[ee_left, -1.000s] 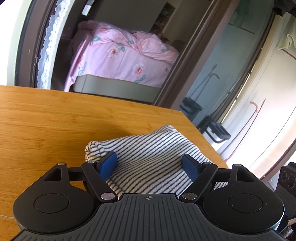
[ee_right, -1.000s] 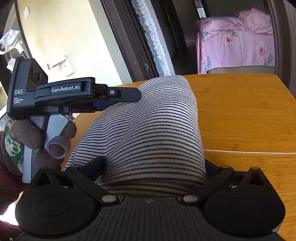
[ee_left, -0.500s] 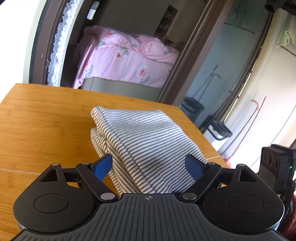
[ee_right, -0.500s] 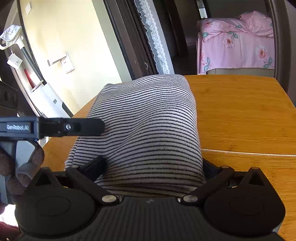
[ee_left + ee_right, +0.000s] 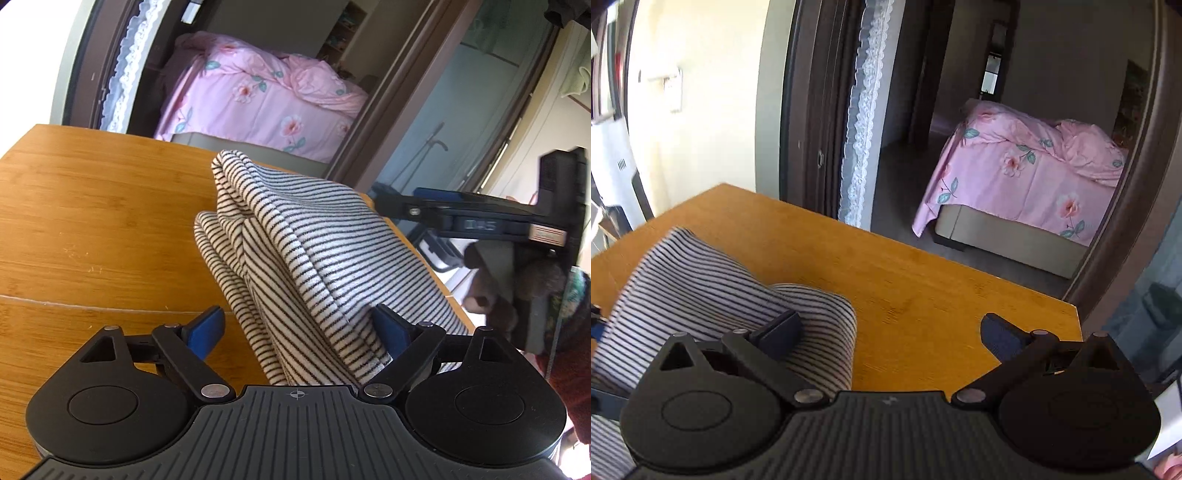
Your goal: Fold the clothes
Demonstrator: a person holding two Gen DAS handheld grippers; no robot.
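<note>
- Striped knit garment (image 5: 325, 254), cream with dark lines, folded into a thick bundle on the wooden table (image 5: 92, 229), near its right edge in the left wrist view.
- Layered folds showing along its left side, one rounded end pointing toward the doorway.
- Left gripper (image 5: 295, 328) low over the near end of the bundle, jaws just opened wider; left blue pad (image 5: 207, 326) clear of the cloth, right pad against the fabric's side, no squeeze.
- Right gripper (image 5: 890, 328) spread wide over bare tabletop, nothing between the fingers; garment (image 5: 701, 295) lying just left of its left finger.
- Same gripper seen side-on at right in the left wrist view, held by a gloved hand (image 5: 517, 291).
- Beyond the table, a doorway with lace curtain trim (image 5: 860, 147) and a bed under a pink floral quilt (image 5: 1027, 173).
</note>
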